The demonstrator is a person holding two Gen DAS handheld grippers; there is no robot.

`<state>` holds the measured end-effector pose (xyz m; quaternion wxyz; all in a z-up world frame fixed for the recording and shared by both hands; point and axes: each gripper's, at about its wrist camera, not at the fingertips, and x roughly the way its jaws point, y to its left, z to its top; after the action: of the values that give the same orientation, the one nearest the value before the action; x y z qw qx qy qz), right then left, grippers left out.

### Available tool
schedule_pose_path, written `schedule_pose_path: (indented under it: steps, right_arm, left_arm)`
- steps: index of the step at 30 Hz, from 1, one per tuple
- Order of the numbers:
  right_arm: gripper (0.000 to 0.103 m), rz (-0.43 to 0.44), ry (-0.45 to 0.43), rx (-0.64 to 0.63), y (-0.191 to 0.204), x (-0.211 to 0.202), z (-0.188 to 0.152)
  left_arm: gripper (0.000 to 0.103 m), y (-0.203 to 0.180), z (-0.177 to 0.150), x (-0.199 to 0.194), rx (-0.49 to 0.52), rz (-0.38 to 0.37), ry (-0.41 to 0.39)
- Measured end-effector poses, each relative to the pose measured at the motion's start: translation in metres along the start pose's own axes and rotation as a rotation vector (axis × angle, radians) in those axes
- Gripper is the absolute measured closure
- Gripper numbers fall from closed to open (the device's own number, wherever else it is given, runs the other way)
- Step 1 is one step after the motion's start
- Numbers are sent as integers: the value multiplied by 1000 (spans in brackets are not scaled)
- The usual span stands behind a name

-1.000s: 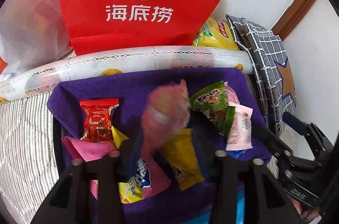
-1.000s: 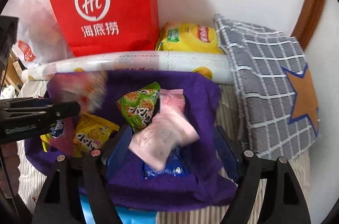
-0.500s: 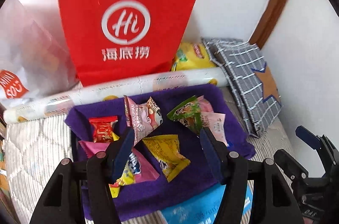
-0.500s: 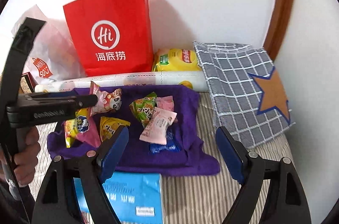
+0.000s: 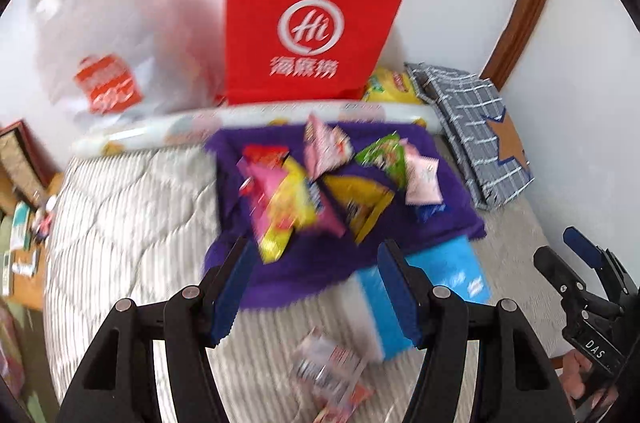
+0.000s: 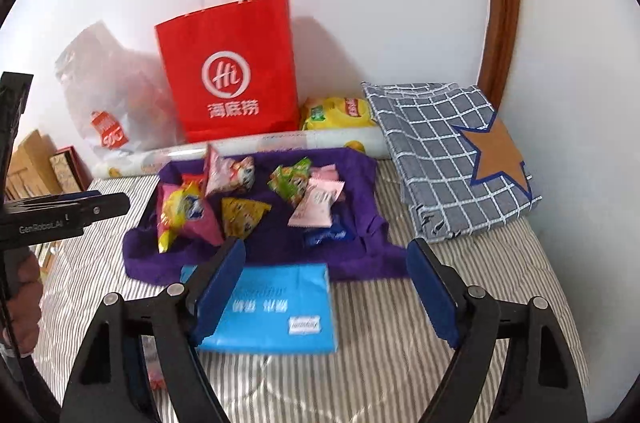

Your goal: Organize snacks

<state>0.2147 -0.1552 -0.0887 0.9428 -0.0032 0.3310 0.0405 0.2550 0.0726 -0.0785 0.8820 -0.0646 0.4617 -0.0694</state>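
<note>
both hand-held grippers read empty from my seat: left gripper [image 5: 316, 283] has its blue-padded jaws apart with nothing between them, hanging over the striped quilted mattress [image 5: 132, 207]; its jaws have just been opening. right gripper [image 6: 326, 287] stands wider, jaws spread and bare, above a flat light-blue plastic packet [image 6: 276, 311] lying on the mattress. snacks sit in a loose heap on a rumpled purple cloth [image 6: 352, 255] just beyond that packet: pink-and-yellow foil packet [image 6: 180, 215] at left, yellow triangular packet [image 6: 240, 215] beside it, pale pink cartoon-print packet [image 6: 228, 171] tilted up behind, green packet [image 6: 292, 179], light pink pillow packet [image 6: 316, 203] leaning on the green one, small blue wrapper [image 6: 328, 233] at the cloth's near right. i also see one clear-and-red wrapped snack [image 5: 328, 371] off the cloth, on the mattress below the left jaws, blurred. behind the cloth: white printed roll [image 6: 320, 141], red paper carrier bag with white logo [image 6: 232, 71], translucent white plastic bag [image 6: 108, 95], yellow chip bag [image 6: 340, 113], grey checked folded fabric with tan star [image 6: 452, 151] at right.
</note>
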Motion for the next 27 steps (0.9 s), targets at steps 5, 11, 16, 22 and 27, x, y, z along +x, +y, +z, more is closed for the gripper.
schedule_pose_path:
  steps: [5, 11, 16, 22, 27]
  right_arm:
    - [27, 95, 53, -39, 22, -5, -31]
    - [32, 173, 74, -88, 57, -6, -66]
    - [41, 205, 105, -122, 84, 1, -84]
    - [42, 216, 135, -174, 116, 17, -96]
    - [42, 212, 172, -221, 138, 34, -105]
  left_arm:
    - [41, 16, -36, -14, -37, 32, 14]
    - [41, 43, -72, -26, -98, 67, 23]
    - [41, 59, -91, -33, -115, 99, 32]
    - [41, 84, -104, -32, -156, 108, 41]
    - [41, 101, -112, -26, -178, 105, 54]
